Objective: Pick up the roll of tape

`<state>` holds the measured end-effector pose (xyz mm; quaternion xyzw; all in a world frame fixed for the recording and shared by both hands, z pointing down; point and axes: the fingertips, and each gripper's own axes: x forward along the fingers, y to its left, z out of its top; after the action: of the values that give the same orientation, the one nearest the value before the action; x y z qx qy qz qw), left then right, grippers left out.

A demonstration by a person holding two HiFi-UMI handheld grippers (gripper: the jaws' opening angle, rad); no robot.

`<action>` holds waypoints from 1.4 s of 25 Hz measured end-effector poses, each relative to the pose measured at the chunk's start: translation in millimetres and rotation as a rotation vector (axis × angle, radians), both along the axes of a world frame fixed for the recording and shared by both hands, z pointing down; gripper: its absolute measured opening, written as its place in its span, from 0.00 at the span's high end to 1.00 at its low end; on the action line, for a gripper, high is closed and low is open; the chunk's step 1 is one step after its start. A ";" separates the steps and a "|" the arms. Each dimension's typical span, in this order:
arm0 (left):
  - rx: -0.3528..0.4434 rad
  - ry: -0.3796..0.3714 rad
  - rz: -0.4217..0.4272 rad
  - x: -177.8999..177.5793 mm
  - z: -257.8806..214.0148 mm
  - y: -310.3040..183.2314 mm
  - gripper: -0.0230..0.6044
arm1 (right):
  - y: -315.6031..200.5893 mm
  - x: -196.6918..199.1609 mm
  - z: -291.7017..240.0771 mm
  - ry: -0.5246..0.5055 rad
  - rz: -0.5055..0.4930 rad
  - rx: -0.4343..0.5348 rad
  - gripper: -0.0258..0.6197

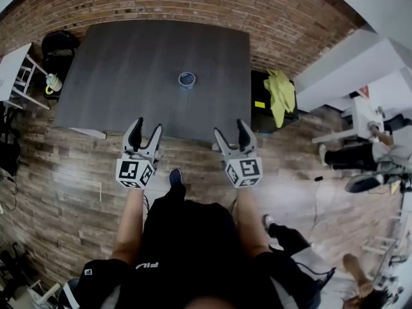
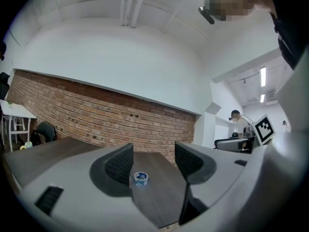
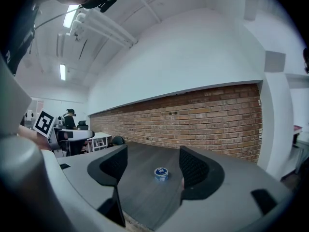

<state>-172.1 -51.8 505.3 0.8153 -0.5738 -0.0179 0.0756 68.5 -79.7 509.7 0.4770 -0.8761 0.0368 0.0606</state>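
- The roll of tape (image 1: 187,79), small and blue, lies flat with its hole upward on the dark grey table (image 1: 116,82). It sits toward the far half of the top, with bare surface all round it. Lying flat leaves its outer wall open to a grasp from either side.
- The left gripper (image 1: 147,126) is held over the near edge of the table, well short of the roll. Its jaws are spread wide with nothing between them. In the left gripper view the roll appears in the gap far ahead, close to the left jaw: sighted, not reached.
- The right gripper (image 1: 230,129) is held level beside it at the same edge, jaws likewise spread wide and empty. In the right gripper view the roll sits far ahead in the gap.
- In the head view the roll lies about midway between the two grippers' lines, so I cannot tell which one is meant to take it.
- Assessment: this is a ready posture and the pick has not begun.
- The next move calls for a forward reach and a descent until the jaws straddle the roll. The present spread looks ample for that.
- Risk: a light roll on a smooth top may slide if one jaw touches first.
- A yellow-green cloth (image 1: 281,92) lies off the table's right side, clear of any approach.
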 end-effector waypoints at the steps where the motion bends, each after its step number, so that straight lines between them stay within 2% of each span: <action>1: 0.001 -0.001 0.005 -4.2 -0.5 -9.0 0.57 | -8.0 -3.4 1.5 0.001 0.007 -0.005 0.49; 9: 0.001 -0.005 0.059 -21.0 1.0 -59.7 0.57 | -54.6 -27.7 -1.4 -0.006 0.027 0.005 0.49; 20: -0.026 -0.013 0.082 -5.4 15.2 -122.7 0.57 | -114.8 -25.5 -3.8 -0.013 0.003 0.026 0.49; 30: -0.066 -0.093 0.143 26.8 40.3 -187.5 0.57 | -165.4 -12.1 -0.1 -0.011 -0.018 -0.002 0.49; 35: -0.114 -0.196 0.200 38.8 71.7 -207.3 0.57 | -177.0 -13.1 3.9 -0.018 -0.018 -0.003 0.49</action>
<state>-133.4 -259.1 577.0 0.8605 -0.4946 0.1020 0.0670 55.3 -256.7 513.6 0.4686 -0.8808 0.0419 0.0536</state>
